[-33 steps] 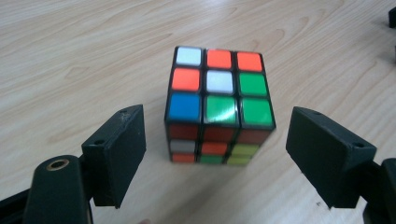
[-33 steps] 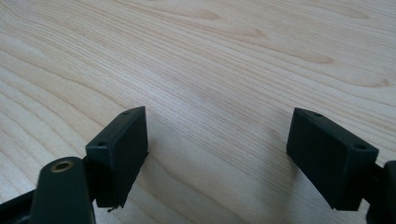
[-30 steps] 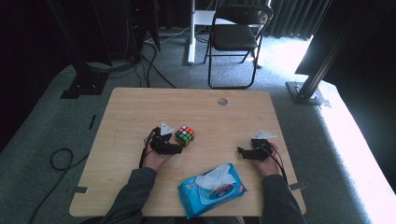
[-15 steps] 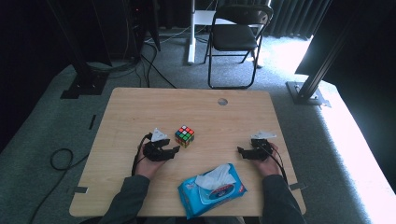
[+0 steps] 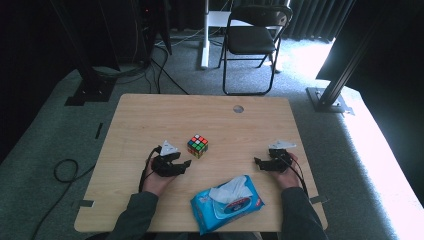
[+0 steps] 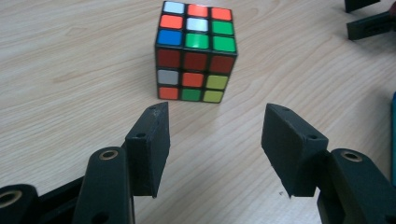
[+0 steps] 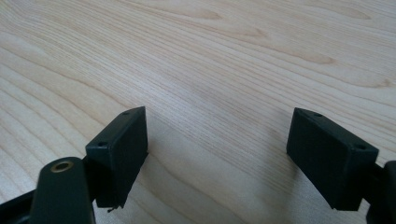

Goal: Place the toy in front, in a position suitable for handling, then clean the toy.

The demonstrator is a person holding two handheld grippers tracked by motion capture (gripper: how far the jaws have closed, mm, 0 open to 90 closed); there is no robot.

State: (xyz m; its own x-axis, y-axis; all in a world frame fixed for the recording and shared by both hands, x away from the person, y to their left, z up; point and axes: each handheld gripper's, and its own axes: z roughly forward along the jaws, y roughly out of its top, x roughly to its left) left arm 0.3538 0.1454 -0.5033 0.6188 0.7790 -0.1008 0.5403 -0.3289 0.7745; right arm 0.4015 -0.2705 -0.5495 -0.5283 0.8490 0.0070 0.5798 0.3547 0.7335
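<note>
near the front edge of the table (image 5: 150,110) lies a pack of wipes (image 5: 227,202). the left gripper (image 6: 215,135) has just been closing its jaws partway; they stand apart, nothing between them, touching nothing. the puzzle cube (image 6: 195,51) sits just beyond them, mid-table. the right gripper (image 7: 217,149) is wide open over bare wood near the right edge.

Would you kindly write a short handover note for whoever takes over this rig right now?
Left tool: open, its jaws have just been closing partway, nothing between them; it sits just short of the cube.
Right tool: open, over bare table.
Cube: upright mid-table, touched by neither tool.
Wipes pack: at the near edge, between the forearms.
Done: nothing is gripped.
Left: probably grasping the cube.
</note>
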